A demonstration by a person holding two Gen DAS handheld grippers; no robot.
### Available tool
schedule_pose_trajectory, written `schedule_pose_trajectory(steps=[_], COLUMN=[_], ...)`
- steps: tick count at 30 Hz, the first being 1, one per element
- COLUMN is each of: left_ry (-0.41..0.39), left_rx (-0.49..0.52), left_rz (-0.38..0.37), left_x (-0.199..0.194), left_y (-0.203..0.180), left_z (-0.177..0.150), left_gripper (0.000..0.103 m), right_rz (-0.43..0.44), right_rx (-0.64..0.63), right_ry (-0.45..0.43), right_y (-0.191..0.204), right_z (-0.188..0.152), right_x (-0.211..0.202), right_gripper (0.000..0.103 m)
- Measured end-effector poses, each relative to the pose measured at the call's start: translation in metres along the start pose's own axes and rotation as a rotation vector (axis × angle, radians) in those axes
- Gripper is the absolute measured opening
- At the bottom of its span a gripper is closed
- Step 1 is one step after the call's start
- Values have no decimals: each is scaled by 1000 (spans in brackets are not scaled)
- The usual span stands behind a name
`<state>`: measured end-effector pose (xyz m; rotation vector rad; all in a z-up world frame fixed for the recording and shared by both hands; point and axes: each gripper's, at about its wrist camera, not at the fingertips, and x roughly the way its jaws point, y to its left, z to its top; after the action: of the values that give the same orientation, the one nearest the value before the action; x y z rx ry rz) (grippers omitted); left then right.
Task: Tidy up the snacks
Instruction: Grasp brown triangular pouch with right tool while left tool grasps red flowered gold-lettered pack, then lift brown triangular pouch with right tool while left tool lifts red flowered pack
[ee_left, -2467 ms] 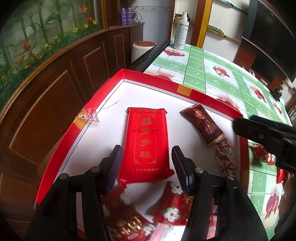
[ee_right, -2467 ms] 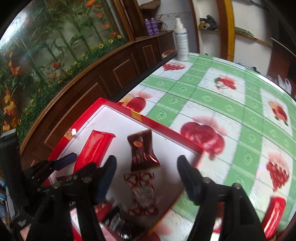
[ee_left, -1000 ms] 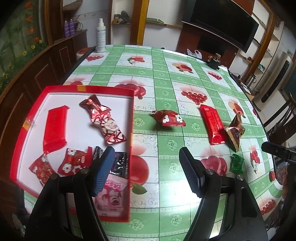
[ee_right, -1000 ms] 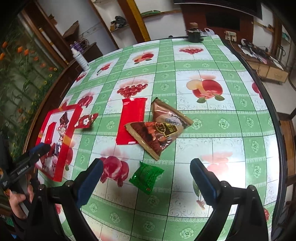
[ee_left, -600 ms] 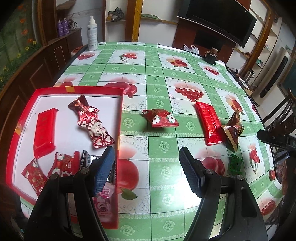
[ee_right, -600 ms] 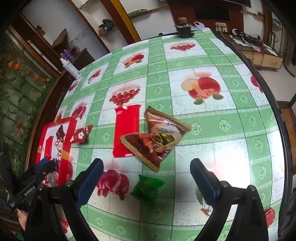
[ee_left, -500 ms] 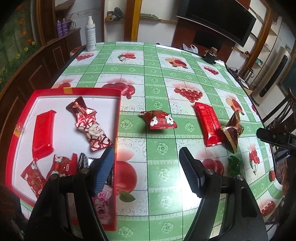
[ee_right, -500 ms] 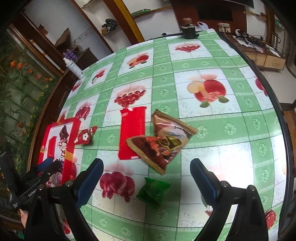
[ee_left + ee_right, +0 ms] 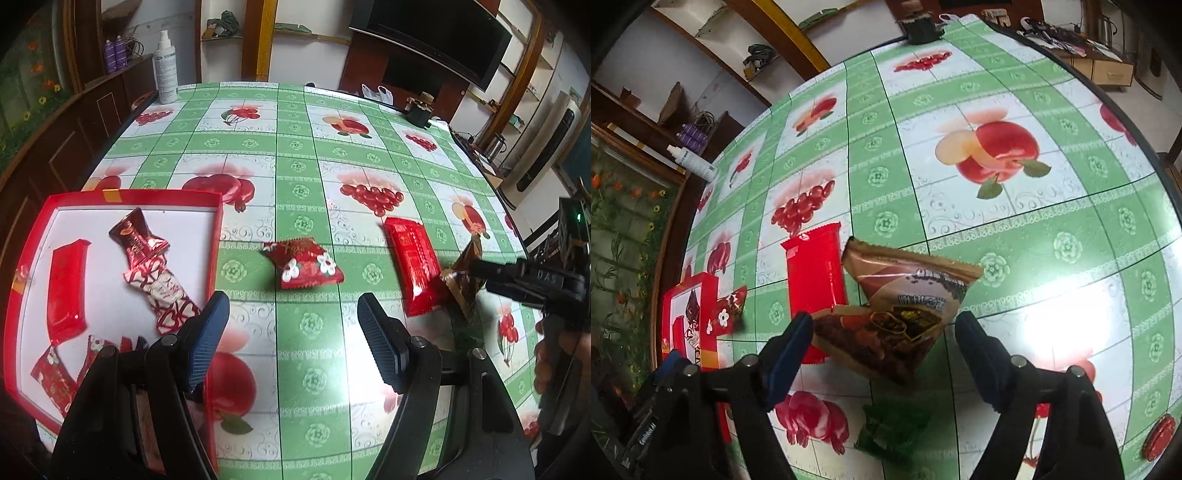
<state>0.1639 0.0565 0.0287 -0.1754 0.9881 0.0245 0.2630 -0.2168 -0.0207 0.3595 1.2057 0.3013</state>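
Observation:
A red tray [image 9: 216, 258] at the table's left holds several wrapped snacks. My left gripper [image 9: 293, 332] is open and empty, just short of a small red flowered packet [image 9: 304, 267] on the cloth. A long red bar [image 9: 413, 258] lies to its right. My right gripper [image 9: 884, 345] is open and empty, its jaws either side of two brown triangular packets [image 9: 905, 295] that overlap. The red bar [image 9: 814, 266] lies left of them, and a green candy [image 9: 890, 430] sits below between the gripper arms. The right gripper [image 9: 517, 278] also shows in the left wrist view, over the brown packets.
The round table has a green and white fruit-print cloth [image 9: 295, 147]. A white spray bottle [image 9: 166, 70] stands at its far edge, a dark object [image 9: 419, 110] at the far right. A wooden cabinet [image 9: 55, 147] runs along the left. The tray [image 9: 711, 295] is far left in the right wrist view.
Both grippers have left the tray and moved right over the table. The left now faces the flowered packet; the right has dropped close over the brown packets.

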Motion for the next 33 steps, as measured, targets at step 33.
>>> schedule_pose_trajectory(steps=[33], left_ry=[134], left_rx=[65], left_rz=[-3], left_x=[86], left_y=[-18], left_z=[20], left_gripper=[46], right_rz=[-57], right_rx=[-66], right_ry=[-9], right_y=[11], right_z=[6], right_x=[1], right_gripper=[76])
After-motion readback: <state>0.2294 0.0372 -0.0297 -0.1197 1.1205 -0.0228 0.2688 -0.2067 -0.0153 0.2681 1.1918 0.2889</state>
